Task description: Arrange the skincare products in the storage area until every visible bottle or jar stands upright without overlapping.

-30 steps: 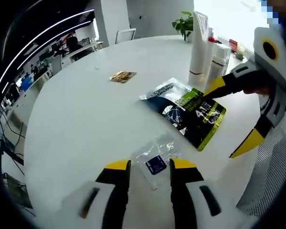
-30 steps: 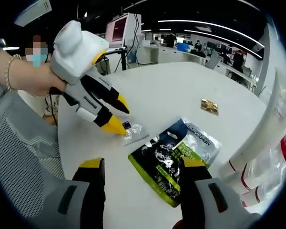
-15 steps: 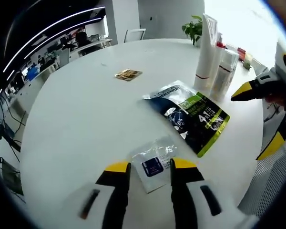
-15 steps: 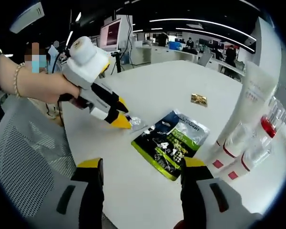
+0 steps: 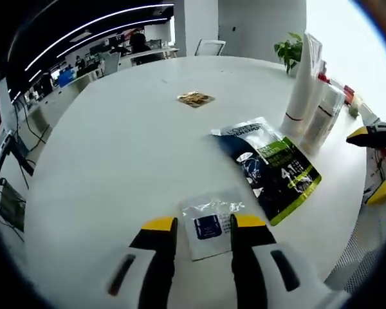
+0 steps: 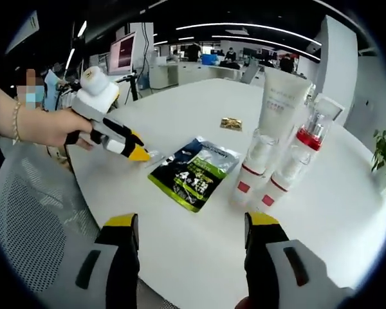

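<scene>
1. Left gripper (image 5: 201, 226): two black jaws capped with yellow tips, rising from a white body at the bottom centre of the left gripper view; dark oval slots in the white shell on either side.
2. Same gripper at left centre of the right gripper view (image 6: 140, 154): white rounded housing, black mid-section, yellow tips.
3. Right gripper (image 6: 192, 223): black jaws, yellow tips, grey-white shoulders with dark slots, bottom of the right gripper view.
4. Hand (image 6: 55, 125) at left edge: beaded bracelet (image 6: 15, 121) on the wrist.
</scene>
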`<state>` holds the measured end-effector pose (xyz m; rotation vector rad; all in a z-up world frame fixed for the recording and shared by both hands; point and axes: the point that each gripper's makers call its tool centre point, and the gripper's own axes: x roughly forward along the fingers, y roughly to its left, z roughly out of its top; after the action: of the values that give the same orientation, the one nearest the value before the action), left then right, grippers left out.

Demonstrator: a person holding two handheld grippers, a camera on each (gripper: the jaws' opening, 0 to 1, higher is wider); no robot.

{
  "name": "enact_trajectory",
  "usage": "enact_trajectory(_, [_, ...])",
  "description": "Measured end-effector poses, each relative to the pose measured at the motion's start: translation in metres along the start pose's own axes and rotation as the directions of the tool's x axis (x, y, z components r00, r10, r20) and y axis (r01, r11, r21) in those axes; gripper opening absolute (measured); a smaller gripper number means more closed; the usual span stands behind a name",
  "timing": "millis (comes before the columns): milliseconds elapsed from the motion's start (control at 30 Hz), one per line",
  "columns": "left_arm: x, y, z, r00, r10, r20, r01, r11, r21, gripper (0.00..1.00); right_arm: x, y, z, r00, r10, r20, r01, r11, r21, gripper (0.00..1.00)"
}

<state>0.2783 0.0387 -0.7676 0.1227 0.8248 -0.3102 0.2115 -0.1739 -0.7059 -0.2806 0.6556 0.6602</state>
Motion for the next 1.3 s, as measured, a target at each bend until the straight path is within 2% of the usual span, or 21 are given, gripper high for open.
enact_trajectory(167, [0.000,0.000,-0.002,1.000,0.013,-0.002,-0.013,0.997,-0.077,0.33,-0.008,-0.017,-0.003,0.999,-0.045,0.007,0.045,0.999,0.024,0.67])
enact_trajectory(333, [-0.004,-0.003,-0.003,1.000,0.013,0.010,-0.011,0.992,-0.129,0.35,-0.013,-0.029,-0.005,0.998,-0.068,0.012,0.068,0.997,0.034,0.67])
enact_trajectory(667, [-0.014,-0.005,-0.014,1.000,-0.020,-0.002,0.019,0.981,-0.195,0.33,-0.015,-0.034,-0.008,0.997,-0.077,0.014,0.077,0.996,0.043,0.67])
enact_trajectory(967, [-0.019,-0.015,-0.014,0.999,-0.036,-0.004,0.035,0.977,-0.209,0.32,-0.015,-0.035,-0.009,0.997,-0.078,0.014,0.077,0.996,0.049,0.67])
enact_trajectory(1300, [-0.024,-0.014,-0.016,0.999,-0.039,-0.002,0.037,0.977,-0.211,0.34,-0.017,-0.037,-0.011,0.996,-0.089,0.017,0.088,0.993,0.076,0.70])
